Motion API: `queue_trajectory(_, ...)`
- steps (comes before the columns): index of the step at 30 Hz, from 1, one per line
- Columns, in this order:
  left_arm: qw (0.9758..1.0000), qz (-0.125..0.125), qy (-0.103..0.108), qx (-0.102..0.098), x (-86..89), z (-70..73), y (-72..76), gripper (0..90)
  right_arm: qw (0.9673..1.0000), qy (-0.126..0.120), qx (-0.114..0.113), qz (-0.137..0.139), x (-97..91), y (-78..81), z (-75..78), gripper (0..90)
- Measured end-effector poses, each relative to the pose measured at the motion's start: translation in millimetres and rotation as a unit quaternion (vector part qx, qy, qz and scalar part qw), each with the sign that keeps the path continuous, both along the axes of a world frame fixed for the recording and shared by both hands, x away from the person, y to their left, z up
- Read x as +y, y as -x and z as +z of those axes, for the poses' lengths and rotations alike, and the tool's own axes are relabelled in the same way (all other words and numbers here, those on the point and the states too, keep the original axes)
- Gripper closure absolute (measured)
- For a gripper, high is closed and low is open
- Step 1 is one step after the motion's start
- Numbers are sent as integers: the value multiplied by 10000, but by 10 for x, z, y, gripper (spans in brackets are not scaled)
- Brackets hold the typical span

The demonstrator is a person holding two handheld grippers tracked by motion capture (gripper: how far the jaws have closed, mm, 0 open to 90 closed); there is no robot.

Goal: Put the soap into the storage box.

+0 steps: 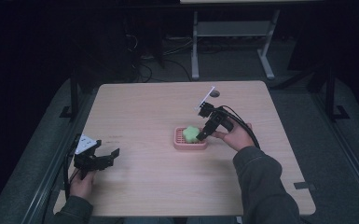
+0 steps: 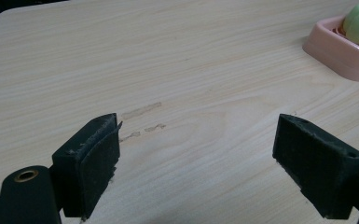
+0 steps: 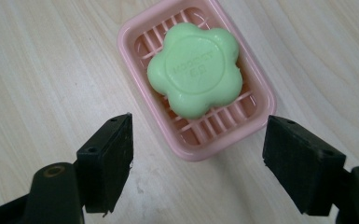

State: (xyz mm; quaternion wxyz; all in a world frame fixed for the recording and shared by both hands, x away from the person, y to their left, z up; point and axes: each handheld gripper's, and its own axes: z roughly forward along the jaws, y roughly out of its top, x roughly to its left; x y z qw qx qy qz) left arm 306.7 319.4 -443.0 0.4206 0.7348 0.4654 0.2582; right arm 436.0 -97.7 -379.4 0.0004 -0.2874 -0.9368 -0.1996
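A green flower-shaped soap (image 3: 195,70) lies in a pink slatted soap dish (image 3: 247,127) right of the table's (image 1: 144,107) centre. The right gripper (image 3: 198,161) hangs just above it, jaws wide, probably between release and regrasp. The left gripper (image 2: 198,161), also spread, idles near-left.

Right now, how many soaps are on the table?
1: a green flower-shaped soap lying in the pink soap dish right of the table's centre, just ahead of the open right gripper.

I see a pale wood-grain worktop (image 1: 144,107) — on it a pink slatted soap dish (image 3: 256,116), right of centre, and faint tape marks (image 2: 142,110) near its left side
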Motion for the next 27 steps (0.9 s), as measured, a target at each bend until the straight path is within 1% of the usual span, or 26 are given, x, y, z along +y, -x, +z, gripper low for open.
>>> queue_trajectory(1, 10000, 1, 1, -2, 0, 0, 0, 143, 10000, -13, 27, -6, -11, 4, 5, 240)
queue_trajectory(3, 10000, 2, 11, -3, 0, 1, 0, 144, 10000, -11, 11, -4, -28, 16, 14, 240)
queue_trajectory(5, 10000, 3, 4, -3, 0, 1, 1, 144, 10000, -30, -53, 0, -54, 38, 25, 240)
queue_trajectory(9, 10000, -5, -7, 7, -1, 1, 1, 143, 10000, -3, -24, -53, -123, 65, 10, 240)
queue_trajectory(16, 10000, -16, -41, 17, -4, 0, 2, 144, 9999, -54, -16, -143, -281, 125, 1, 240)
queue_trajectory(19, 10000, -19, -25, 22, -8, -2, 3, 144, 9998, -86, -20, -188, -334, 163, 2, 239)
queue_trajectory(27, 10000, -29, -48, 37, -11, -3, 4, 143, 9997, -78, -23, -210, -430, 249, -20, 240)
